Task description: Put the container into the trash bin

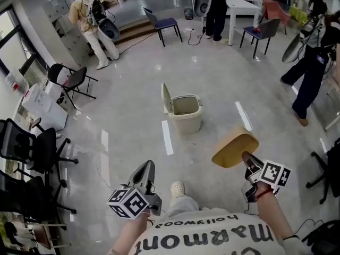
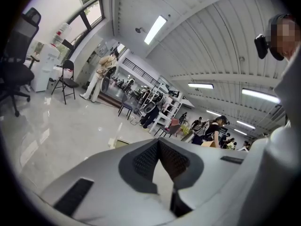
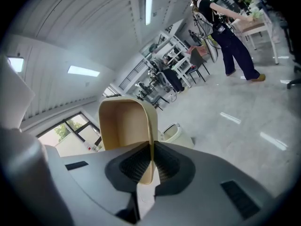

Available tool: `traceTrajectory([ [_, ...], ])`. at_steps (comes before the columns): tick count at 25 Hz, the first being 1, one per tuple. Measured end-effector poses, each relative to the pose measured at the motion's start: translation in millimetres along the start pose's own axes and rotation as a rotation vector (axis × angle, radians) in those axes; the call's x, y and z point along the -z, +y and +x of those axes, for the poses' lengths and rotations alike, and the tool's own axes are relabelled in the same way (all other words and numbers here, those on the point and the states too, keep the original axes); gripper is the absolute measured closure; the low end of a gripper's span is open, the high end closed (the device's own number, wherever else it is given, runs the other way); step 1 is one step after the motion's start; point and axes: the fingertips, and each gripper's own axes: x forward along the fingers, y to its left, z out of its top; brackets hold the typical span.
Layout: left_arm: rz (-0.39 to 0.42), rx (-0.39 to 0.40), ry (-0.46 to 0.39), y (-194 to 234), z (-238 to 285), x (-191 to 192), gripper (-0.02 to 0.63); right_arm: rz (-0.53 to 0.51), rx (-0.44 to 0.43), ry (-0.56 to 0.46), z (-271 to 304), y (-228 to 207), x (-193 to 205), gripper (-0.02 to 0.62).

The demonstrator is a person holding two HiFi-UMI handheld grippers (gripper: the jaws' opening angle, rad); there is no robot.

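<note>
- My right tool (image 3: 151,147) is clamped on the container (image 3: 123,124). The two pads pinch one thin side wall, so the tan tub stands out past the jaws with its hollow side open to that camera.
- I judge this edge grip is chosen because the walls are thin and the tub is light (a grip across the whole body would need much wider jaws).
- In the head view the container hangs in the air in front of me, to the right, well apart from the bin (image 1: 186,113). It is not over the opening.
- The bin stands on the floor ahead, a little left of the container. Its lid (image 1: 166,98) is tipped up, so the mouth is free and nothing has to be lifted first.
- My left tool (image 2: 160,147) has its jaws together with nothing between them. It is held low at my left side, I think only to be out of the way.
- Around: white stripes (image 1: 167,137) are on the floor near the bin. Black office chairs (image 1: 32,147) and a folding chair (image 1: 71,81) stand at the left, well apart from the path.
- A person (image 1: 311,70) stands far to the right, and others are at the back near a white worktop (image 1: 241,5).
- I see nothing between the container and the bin, only bare floor and my own shoe (image 1: 177,188).
</note>
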Motion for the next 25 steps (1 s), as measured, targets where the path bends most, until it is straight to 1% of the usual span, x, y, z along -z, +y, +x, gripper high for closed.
traceTrajectory([
  [3,0.001,0.001,0.058,15,27,1,0.601,0.024,0.035,-0.02,6,-2,-6,0.574],
  [6,-0.026,0.052,0.102,19,57,-2,0.6,0.044,0.069,-0.038,14,-3,-15,0.574],
  [10,-0.014,0.109,0.141,29,82,-18,0.6,0.085,0.087,-0.083,32,14,-28,0.574],
  [14,0.004,0.162,0.144,45,110,-46,0.6,0.072,0.09,-0.129,59,39,-49,0.574],
  [18,0.054,0.208,0.156,57,128,-68,0.6,0.086,0.092,-0.159,82,58,-56,0.574],
  [22,0.082,0.226,0.169,72,137,-83,0.6,0.096,0.104,-0.17,99,67,-56,0.574],
  [25,0.083,0.229,0.164,81,144,-92,0.6,0.124,0.11,-0.182,108,68,-56,0.574],
])
